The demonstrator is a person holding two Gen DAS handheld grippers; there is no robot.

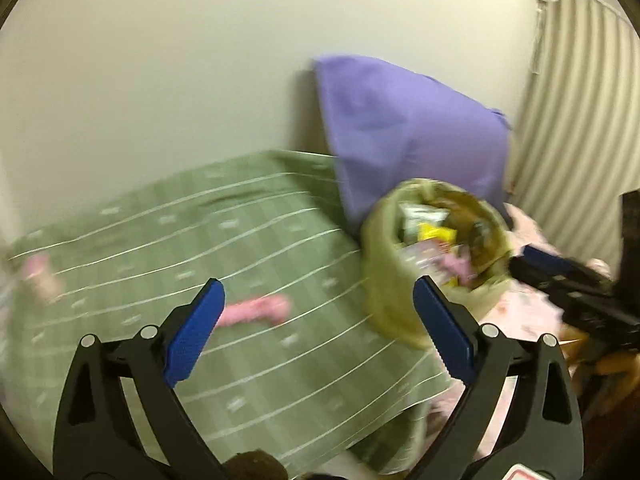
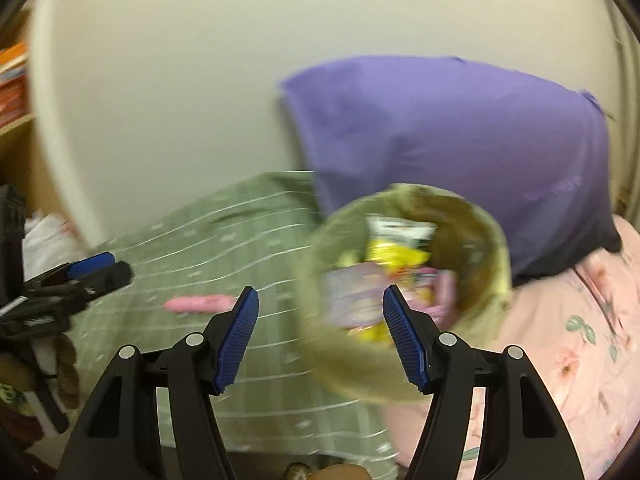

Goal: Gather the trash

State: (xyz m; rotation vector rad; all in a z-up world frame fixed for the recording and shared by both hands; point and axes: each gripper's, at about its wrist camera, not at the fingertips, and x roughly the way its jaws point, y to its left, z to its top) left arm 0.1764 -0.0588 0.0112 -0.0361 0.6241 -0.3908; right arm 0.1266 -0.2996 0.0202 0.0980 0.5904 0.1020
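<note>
A round olive-green trash bin [image 1: 384,280] [image 2: 360,372] stands on the bed, holding yellow, white and pink wrappers [image 2: 396,256]. A pink piece of trash [image 1: 256,310] [image 2: 200,303] lies on the green striped blanket [image 1: 180,248] [image 2: 224,240]. Another pink piece [image 1: 38,272] lies at the blanket's far left. My left gripper [image 1: 316,312] is open and empty, above the blanket, with the pink piece just past its left finger. My right gripper [image 2: 320,320] is open and empty, over the bin's near rim. Both views are motion-blurred.
A purple pillow [image 1: 408,128] [image 2: 460,136] leans on the cream wall behind the bin. A pink floral sheet [image 2: 572,352] lies to the right. A striped curtain [image 1: 576,120] hangs at the far right. A shelf with orange items [image 2: 12,84] is at the left.
</note>
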